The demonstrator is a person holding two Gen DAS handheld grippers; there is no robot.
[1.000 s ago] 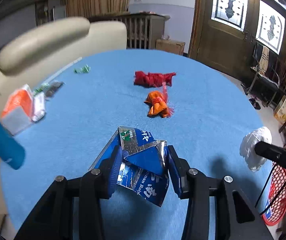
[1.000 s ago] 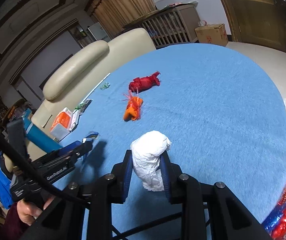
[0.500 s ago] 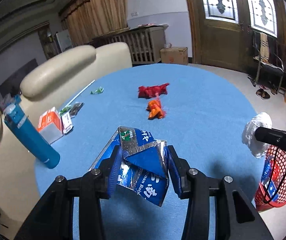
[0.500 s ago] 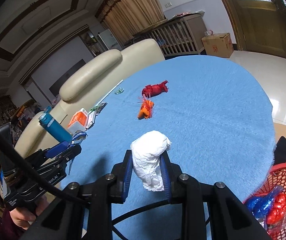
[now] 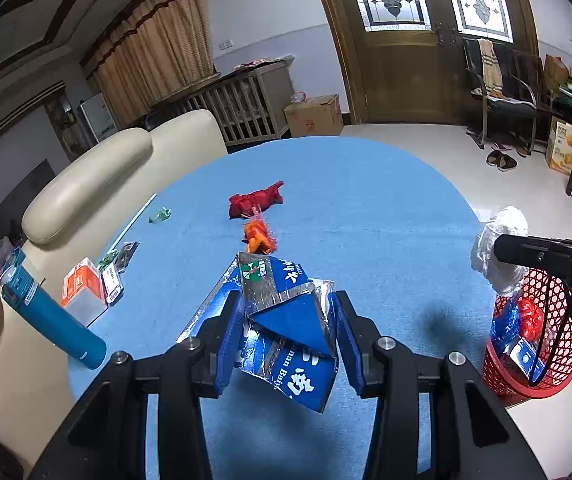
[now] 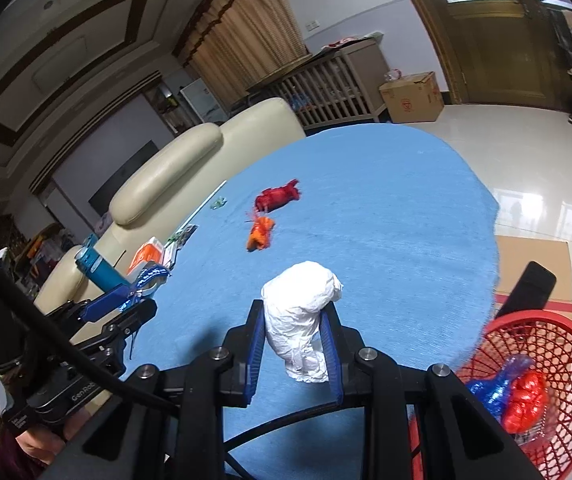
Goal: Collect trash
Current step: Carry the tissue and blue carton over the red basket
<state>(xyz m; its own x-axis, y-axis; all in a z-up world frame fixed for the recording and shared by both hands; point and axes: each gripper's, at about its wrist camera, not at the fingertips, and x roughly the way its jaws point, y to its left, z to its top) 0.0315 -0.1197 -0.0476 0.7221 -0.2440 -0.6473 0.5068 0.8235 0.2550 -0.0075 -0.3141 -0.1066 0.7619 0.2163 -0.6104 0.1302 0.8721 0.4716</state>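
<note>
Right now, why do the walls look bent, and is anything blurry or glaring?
Left wrist view: fisheye lens bows the door frame; sharp, with a dark shadow on the blue tablecloth. Right wrist view: same bending, black corners, window glare on the floor tiles.

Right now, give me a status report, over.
Left tongs shut on blue carton. Right tongs shut on white wad. Red basket unobstructed.

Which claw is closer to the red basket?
Right. The right claw, holding a white wad, is just beside the red basket. The left claw, gripping the blue carton, is farther away over the table.
</note>
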